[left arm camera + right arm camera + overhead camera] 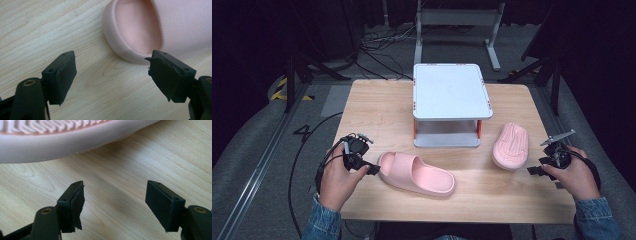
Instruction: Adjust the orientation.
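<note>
An upright pink slipper (416, 173) is seen just ahead of the left gripper (371, 169), whose jaws are spread apart. An upturned slipper (510, 145) lies near the right gripper (534, 170), also held apart, low over the table (377, 107).

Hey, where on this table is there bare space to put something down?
The widest bare wood is the near edge of the table, in front of the upright slipper and the upside-down slipper. Bare strips also flank the white shelf on both sides. The top of the shelf is bare too. It is crowded between the left hand-held gripper and the upright slipper.
</note>
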`<action>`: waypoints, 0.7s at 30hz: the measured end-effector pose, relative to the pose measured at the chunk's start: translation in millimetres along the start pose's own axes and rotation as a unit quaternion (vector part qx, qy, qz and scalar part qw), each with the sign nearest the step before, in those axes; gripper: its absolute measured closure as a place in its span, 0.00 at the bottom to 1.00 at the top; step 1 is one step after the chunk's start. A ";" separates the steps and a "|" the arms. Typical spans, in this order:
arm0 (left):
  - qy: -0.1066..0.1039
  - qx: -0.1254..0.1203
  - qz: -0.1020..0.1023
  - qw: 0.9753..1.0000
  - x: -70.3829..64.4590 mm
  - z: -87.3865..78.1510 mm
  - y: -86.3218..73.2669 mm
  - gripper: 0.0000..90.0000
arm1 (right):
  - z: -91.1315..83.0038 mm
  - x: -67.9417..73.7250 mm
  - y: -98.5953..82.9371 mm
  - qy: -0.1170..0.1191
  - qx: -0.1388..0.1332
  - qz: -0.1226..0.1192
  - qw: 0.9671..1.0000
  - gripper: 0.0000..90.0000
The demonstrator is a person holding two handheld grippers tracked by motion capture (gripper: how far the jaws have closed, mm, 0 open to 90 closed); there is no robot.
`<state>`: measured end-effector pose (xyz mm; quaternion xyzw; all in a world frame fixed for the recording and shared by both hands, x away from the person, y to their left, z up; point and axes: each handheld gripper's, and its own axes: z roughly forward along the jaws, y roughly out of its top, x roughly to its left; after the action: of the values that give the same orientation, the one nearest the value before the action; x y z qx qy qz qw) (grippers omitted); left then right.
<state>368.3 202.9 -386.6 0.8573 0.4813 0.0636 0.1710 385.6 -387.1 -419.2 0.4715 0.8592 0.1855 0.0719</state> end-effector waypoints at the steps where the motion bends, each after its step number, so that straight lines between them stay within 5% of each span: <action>1: -0.001 -0.002 0.000 1.000 -1.4 -0.8 0.0 0.25 | 0.0 0.0 0.0 0.000 0.000 0.000 1.000 0.36; 6: -0.004 -0.006 0.011 1.000 -8.5 -5.2 1.2 0.26 | -0.2 -0.2 -0.2 0.001 0.000 -0.001 1.000 0.36; 10: -0.024 0.006 0.039 0.999 -18.5 -3.9 0.9 0.31 | 0.0 -0.7 -0.2 0.000 0.001 -0.001 1.000 0.36; 16: -0.056 0.039 0.088 0.994 -36.2 3.5 -0.7 0.39 | 0.3 0.5 0.3 0.000 0.003 -0.001 1.000 0.36; 19: -0.097 0.070 0.092 0.989 -40.7 12.5 -3.3 0.50 | 1.2 0.6 0.4 0.001 0.002 -0.003 1.000 0.36; 21: -0.097 0.090 0.094 0.987 -42.5 18.8 -5.3 0.57 | 2.1 0.5 0.4 0.002 0.002 -0.005 1.000 0.36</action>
<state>346.8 165.0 -403.7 0.9127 0.3836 -0.0471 0.1325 386.2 -386.0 -421.0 0.4668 0.8621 0.1840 0.0704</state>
